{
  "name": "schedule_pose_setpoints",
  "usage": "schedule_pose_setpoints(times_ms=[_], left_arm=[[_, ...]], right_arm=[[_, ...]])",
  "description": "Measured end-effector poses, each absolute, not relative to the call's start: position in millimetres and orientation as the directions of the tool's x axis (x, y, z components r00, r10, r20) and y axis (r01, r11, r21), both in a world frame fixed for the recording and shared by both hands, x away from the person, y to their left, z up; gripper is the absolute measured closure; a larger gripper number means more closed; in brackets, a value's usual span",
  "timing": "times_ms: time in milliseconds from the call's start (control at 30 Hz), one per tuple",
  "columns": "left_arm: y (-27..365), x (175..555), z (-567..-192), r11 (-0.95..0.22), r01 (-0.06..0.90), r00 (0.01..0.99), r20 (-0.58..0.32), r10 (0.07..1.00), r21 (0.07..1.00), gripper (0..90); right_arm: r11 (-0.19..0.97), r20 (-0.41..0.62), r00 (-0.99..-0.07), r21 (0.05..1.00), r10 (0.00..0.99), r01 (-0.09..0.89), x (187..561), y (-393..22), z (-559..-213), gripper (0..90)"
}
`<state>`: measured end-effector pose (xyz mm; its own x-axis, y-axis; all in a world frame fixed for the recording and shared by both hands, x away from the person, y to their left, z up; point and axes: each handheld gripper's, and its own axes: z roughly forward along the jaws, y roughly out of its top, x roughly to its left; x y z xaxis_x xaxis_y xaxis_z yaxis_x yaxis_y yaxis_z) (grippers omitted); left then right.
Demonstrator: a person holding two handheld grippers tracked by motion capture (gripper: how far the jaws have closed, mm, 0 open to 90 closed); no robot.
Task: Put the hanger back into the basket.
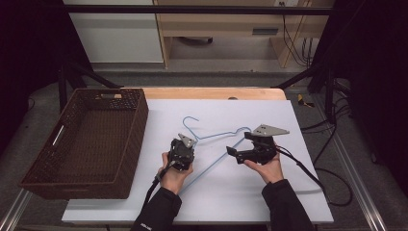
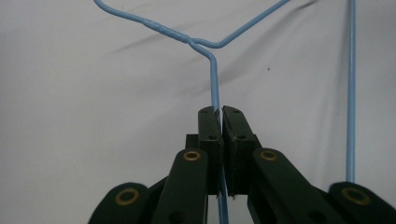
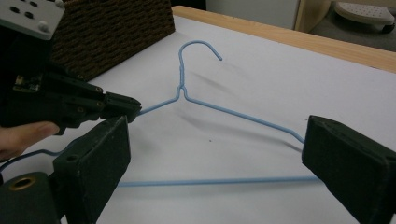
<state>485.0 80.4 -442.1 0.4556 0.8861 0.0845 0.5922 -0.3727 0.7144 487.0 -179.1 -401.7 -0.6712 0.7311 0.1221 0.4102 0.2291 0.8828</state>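
- High view: blue wire hanger (image 1: 215, 144) is lying on the white table top (image 1: 269, 192), hook pointing away from the person, between the two hands.
- Left gripper (image 1: 185, 143) is pinching the hanger's sloping shoulder wire; in the left gripper view the two pads are pressing together on the thin blue wire (image 2: 217, 100) just below the twisted neck.
- Right gripper (image 1: 240, 144) is sitting near the hanger's other shoulder, jaws spread wide and gripping nothing.
- Right gripper view: the hanger's far corner and bottom bar (image 3: 210, 181) are lying between the spread jaws, the pads apart from the wire.
- Brown wicker basket (image 1: 53, 144) is standing on the table's left side, just beside the hanger's hook end.
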Motion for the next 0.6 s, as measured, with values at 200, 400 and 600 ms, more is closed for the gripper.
schedule_pose_setpoints(times_ms=[200, 400, 600], left_arm=[[80, 482, -441, -0.372, 0.581, 0.457, 0.088, 0.885, 0.724, 87.1], [82, 480, -442, -0.374, 0.577, 0.458, 0.092, 0.884, 0.726, 87.1], [82, 480, -444, -0.372, 0.579, 0.461, 0.086, 0.883, 0.725, 87.0]], right_arm=[[0.226, 0.135, -0.68, 0.882, 0.721, 0.413, 506, -154, -402, 12.6], [0.245, 0.128, -0.683, 0.873, 0.719, 0.421, 526, -128, -409, 16.2], [0.282, 0.104, -0.694, 0.863, 0.712, 0.418, 539, -107, -417, 20.0]])
